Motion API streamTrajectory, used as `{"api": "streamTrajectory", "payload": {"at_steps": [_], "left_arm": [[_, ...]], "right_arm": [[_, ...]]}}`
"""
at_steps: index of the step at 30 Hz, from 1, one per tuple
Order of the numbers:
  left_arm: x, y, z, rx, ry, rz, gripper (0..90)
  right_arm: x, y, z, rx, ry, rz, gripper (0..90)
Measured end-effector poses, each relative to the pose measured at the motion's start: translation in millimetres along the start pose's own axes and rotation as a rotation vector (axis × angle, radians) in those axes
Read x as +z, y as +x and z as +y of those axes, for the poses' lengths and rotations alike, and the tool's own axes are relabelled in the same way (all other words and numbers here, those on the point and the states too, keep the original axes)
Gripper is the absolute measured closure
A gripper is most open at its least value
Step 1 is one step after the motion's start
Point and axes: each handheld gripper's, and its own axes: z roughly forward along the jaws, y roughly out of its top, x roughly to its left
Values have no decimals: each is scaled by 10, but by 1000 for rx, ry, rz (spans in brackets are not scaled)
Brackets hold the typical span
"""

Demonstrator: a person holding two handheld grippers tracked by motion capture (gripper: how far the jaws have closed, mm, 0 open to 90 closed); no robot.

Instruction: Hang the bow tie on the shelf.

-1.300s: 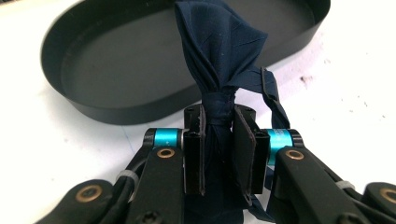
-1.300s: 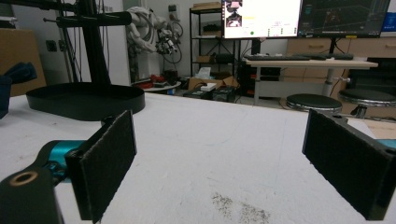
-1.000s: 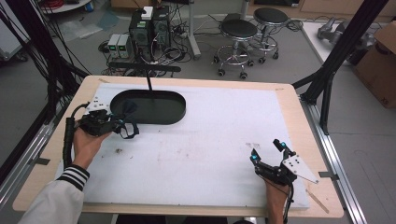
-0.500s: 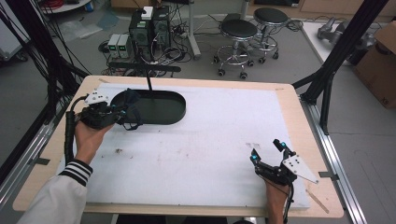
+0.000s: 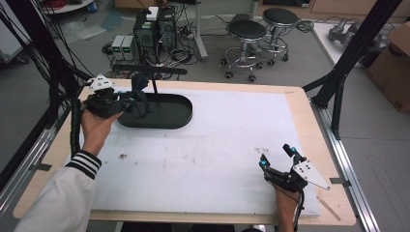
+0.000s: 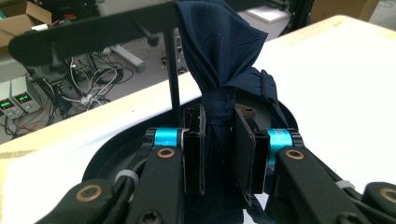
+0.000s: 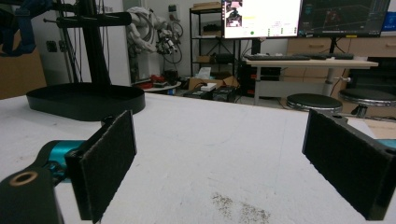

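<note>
Hanging the Navy Cloth on the Rack

Clamped in the left claw (image 6: 219,154), one navy cloth (image 6: 224,60) is lifted over the black oval tray (image 5: 174,118) at ten o'clock on the desk (image 5: 217,140). The likely next move is draping it over the single crossbar (image 6: 93,32). The right claw (image 5: 276,157) rests agape at five o'clock.

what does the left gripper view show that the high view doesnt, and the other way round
Left gripper view alone: the left gripper seen close, its black padded fingers pinched on a bunched neck of the dark navy cloth, which rises toward the stand's black horizontal bar.

High view alone: the right gripper, open above the white table cover at the near right corner, plus the person's striped-cuff sleeve.

Both: the cloth, the black oval tray base and its thin upright post.
</note>
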Motion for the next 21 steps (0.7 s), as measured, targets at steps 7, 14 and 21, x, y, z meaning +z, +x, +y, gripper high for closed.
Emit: {"api": "streamTrajectory", "payload": {"at_steps": [7, 14, 21], "left_arm": [[30, 25, -5, -18, -9, 18, 746], [31, 150, 28, -58, -15, 29, 746], [40, 230, 194, -38, -29, 39, 746]], "right_arm": [[1, -1, 1, 0, -2, 1, 88], [2, 2, 0, -1, 0, -1, 88], [1, 4, 1, 1, 0, -2, 88]]}}
